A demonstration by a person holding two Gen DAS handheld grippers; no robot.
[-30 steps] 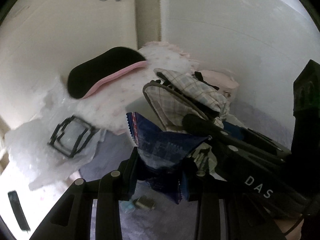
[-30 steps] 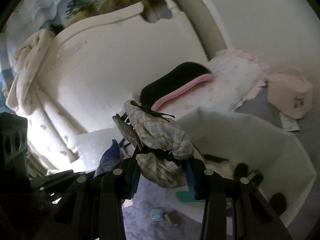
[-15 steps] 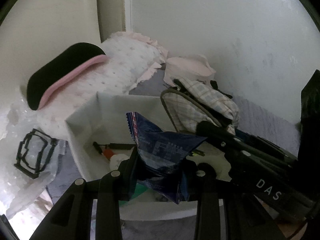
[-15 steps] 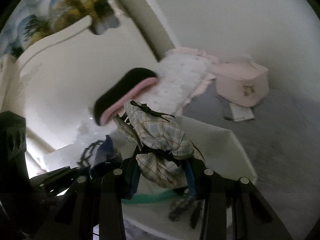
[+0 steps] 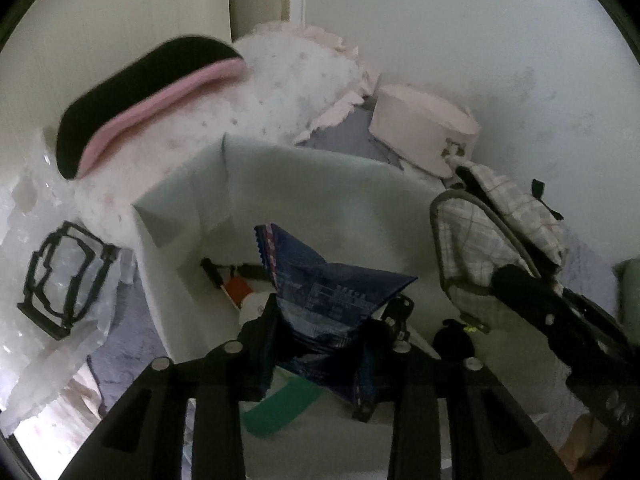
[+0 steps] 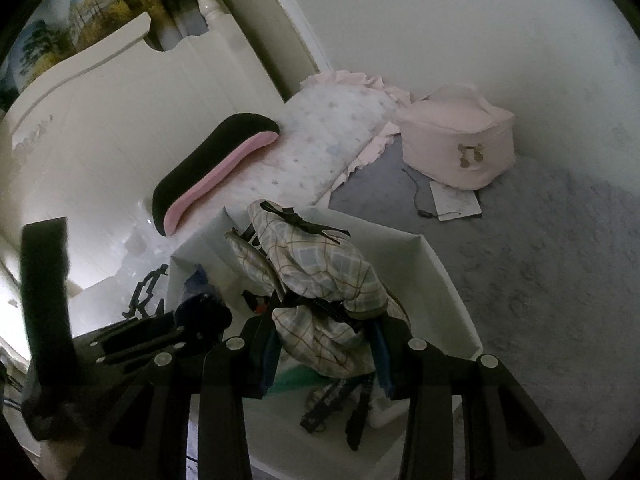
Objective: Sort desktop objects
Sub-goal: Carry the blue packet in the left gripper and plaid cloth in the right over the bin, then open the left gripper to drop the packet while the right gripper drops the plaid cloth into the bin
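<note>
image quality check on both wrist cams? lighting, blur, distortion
Left wrist: dim, strong fisheye bending, black-and-pink pad slightly smeared, blue packet in left claw dark. Right wrist: dim foreground, plaid pouch readable, plastic wrap blown out by glare.

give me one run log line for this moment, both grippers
left gripper: shut on blue packet | right gripper: shut on plaid pouch | both over white box | phase: before drop

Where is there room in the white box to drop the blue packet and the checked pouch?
The white box has bare floor along its right wall, beside the checked pouch. Its left and near parts are crowded with pens and small items. The blue packet hangs over that clutter.
</note>
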